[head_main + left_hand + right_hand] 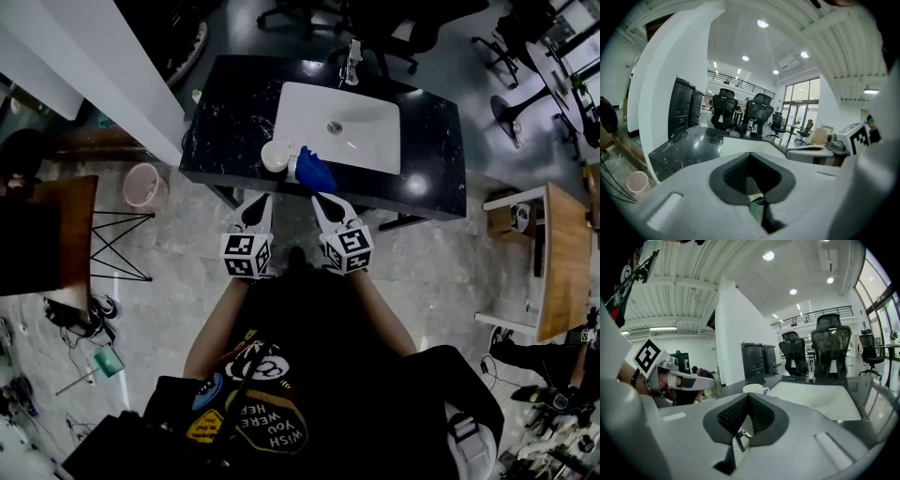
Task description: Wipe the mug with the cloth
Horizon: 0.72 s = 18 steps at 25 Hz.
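A white mug (275, 156) stands on the black counter (234, 112), at the front left corner of the white sink (361, 122). A crumpled blue cloth (316, 171) lies just right of the mug on the counter's front edge. Both grippers hang in front of the counter, short of it and touching nothing. My left gripper (260, 198) points toward the mug with its jaws together and nothing between them. My right gripper (318, 199) points at the cloth, also shut and empty. The right gripper view shows the mug (754, 388) ahead, beyond the closed jaws.
A tap (353, 58) rises at the sink's far edge. A pink bin (142, 184) sits on the floor left of the counter beside a white wall (103, 56). Wooden tables stand at both sides, and office chairs beyond the counter.
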### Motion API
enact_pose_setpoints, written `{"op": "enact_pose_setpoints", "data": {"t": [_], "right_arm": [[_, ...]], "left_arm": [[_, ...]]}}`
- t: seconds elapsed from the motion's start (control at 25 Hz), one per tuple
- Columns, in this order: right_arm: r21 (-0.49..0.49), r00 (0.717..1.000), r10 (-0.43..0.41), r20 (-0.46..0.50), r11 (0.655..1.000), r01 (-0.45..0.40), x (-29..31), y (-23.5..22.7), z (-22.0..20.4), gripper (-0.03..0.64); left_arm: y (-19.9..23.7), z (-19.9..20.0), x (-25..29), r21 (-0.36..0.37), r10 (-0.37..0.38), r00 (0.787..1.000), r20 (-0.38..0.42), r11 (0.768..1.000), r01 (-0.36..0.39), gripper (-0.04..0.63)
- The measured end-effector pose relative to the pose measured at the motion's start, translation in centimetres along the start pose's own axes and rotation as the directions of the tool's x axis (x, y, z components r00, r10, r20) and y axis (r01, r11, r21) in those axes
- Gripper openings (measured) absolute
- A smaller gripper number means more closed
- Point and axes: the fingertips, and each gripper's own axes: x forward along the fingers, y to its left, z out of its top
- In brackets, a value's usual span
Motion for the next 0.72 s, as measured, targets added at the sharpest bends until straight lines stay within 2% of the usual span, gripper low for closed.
{"op": "enact_pose_setpoints", "data": {"t": [0.24,0.44,0.72], "right_arm": [[0.005,1.0,-0.001,0.021,1.0,0.001,-2.5,6.9,0.5,0.002],[0.016,0.996,-0.073,0.059,0.997,0.072,-5.4,9.2,0.9,0.0],[0.005,0.987,-0.141,0.075,0.99,0.141,-8.3,11.0,0.3,0.0]], "left_arm": [[-1.8,-0.1,-6.0,0.006,-0.021,1.0,0.005,1.0,0.021,0.005],[-3.2,0.2,-10.1,0.029,-0.038,0.998,0.049,0.999,0.037,0.005],[-3.7,-1.0,-13.6,0.046,-0.031,0.998,0.062,0.999,0.028,0.005]]}}
